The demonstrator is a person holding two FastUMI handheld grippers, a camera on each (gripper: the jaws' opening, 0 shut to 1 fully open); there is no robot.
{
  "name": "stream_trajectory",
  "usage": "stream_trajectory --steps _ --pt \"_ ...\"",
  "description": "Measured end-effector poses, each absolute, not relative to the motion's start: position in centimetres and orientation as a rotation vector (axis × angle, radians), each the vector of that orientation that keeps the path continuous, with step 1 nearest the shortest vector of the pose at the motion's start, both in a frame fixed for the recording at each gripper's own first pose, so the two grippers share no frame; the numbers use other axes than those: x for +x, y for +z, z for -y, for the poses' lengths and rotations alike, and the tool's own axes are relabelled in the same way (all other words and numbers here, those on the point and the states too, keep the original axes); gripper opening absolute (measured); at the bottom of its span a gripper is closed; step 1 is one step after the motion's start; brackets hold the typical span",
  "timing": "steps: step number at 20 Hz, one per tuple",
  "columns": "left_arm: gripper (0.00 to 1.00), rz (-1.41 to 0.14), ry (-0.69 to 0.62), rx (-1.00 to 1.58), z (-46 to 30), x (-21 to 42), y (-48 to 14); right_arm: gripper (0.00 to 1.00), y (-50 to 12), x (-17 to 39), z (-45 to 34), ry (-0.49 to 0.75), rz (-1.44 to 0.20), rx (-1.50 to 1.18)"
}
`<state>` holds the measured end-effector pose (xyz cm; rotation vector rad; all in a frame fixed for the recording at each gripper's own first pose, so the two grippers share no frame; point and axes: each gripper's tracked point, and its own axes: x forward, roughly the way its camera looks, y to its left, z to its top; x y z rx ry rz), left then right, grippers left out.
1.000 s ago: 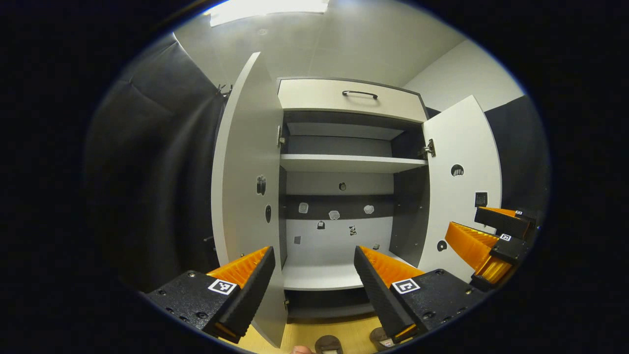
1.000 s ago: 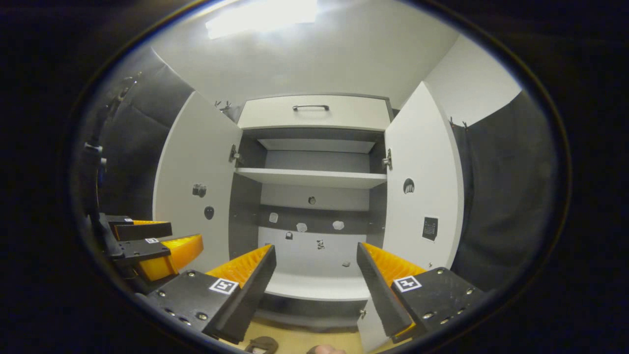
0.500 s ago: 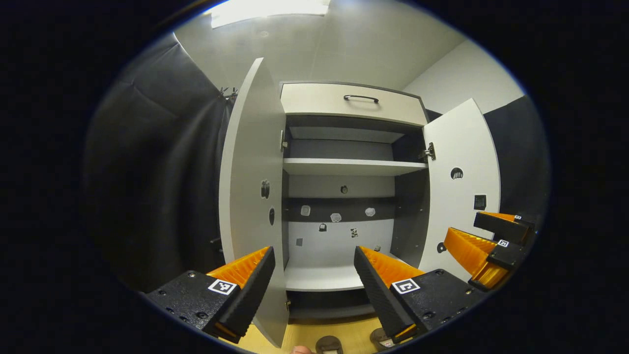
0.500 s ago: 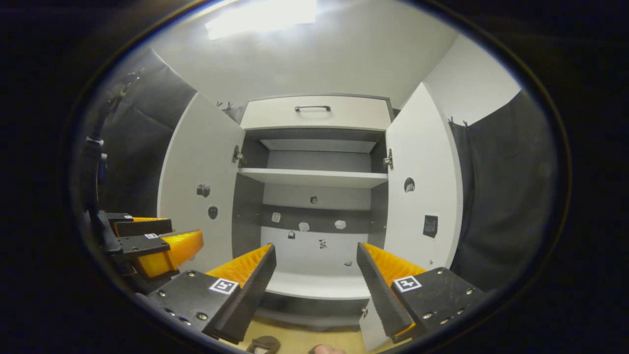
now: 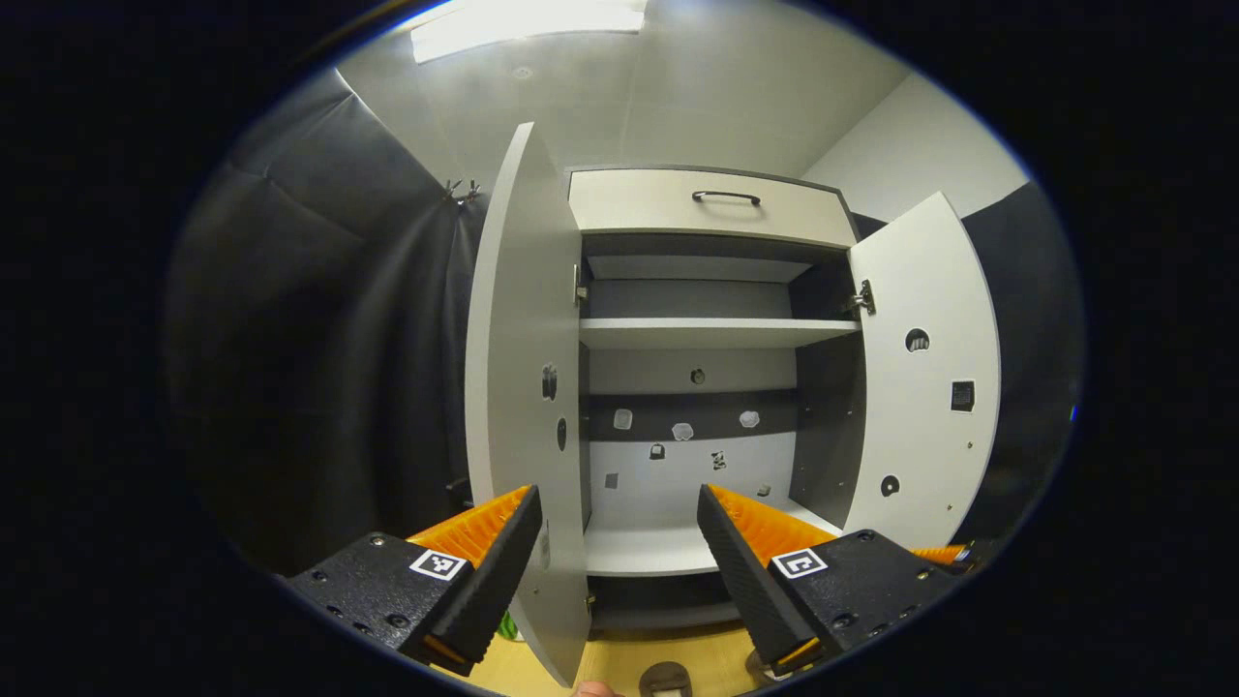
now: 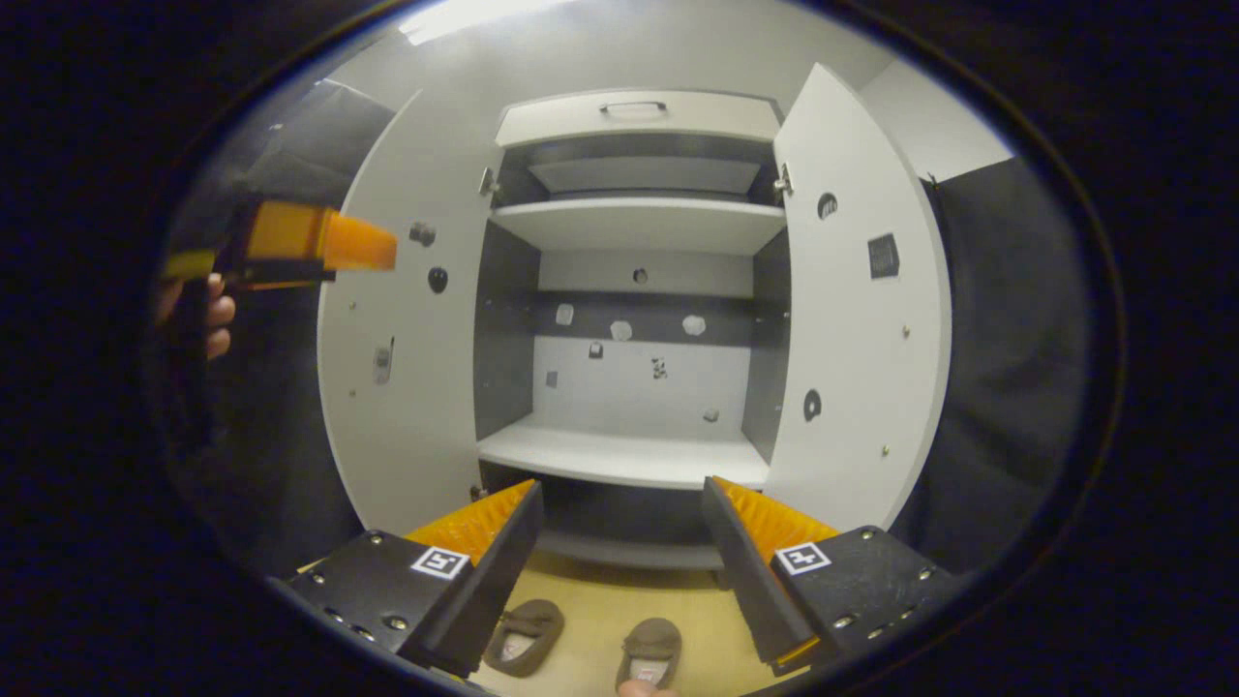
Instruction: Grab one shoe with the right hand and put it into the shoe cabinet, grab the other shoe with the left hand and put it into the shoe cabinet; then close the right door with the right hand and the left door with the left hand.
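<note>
Two brown shoes lie side by side on the wooden floor in front of the cabinet: the left shoe (image 6: pixel 524 634) and the right shoe (image 6: pixel 650 654). My right gripper (image 6: pixel 619 518) hangs open above them with nothing between its fingers. The white shoe cabinet (image 6: pixel 629 455) stands with both doors swung wide: left door (image 6: pixel 397 387), right door (image 6: pixel 861 319). In the left gripper view my left gripper (image 5: pixel 619 523) is open and empty, facing the cabinet's lower shelf (image 5: pixel 639 552), with one shoe's toe (image 5: pixel 666 678) at the bottom edge. A hand (image 6: pixel 208 315) holds the left gripper (image 6: pixel 329 244) at the upper left.
The cabinet has an upper shelf (image 6: pixel 639 223) and a drawer with a dark handle (image 5: pixel 726 196) on top. Small stickers dot its back panel and doors. Black cloth walls hang on both sides. The left door (image 5: pixel 528 387) stands edge-on close to my left gripper.
The right gripper has tipped downward, bringing both shoes into its view. It has dropped out of the left gripper view's right side. The left gripper's view has shifted slightly leftward.
</note>
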<state>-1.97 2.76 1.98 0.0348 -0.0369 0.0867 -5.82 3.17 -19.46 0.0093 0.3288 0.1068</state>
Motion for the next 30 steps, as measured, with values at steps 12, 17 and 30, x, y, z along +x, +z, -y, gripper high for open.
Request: stream_trajectory --steps 12,17,30 --pt "0.98 0.03 0.203 0.067 -6.7 -2.9 2.1 0.99 -45.4 -14.6 -3.5 0.151 -0.914 0.141" --pt "0.98 0.021 0.268 0.073 -8.6 -3.9 2.0 1.0 -52.0 -14.6 -3.8 0.134 -1.019 0.174" --pt "0.99 -0.006 0.417 0.111 -13.0 -6.0 1.8 0.65 -59.8 -9.2 -1.4 0.044 -1.067 0.012"
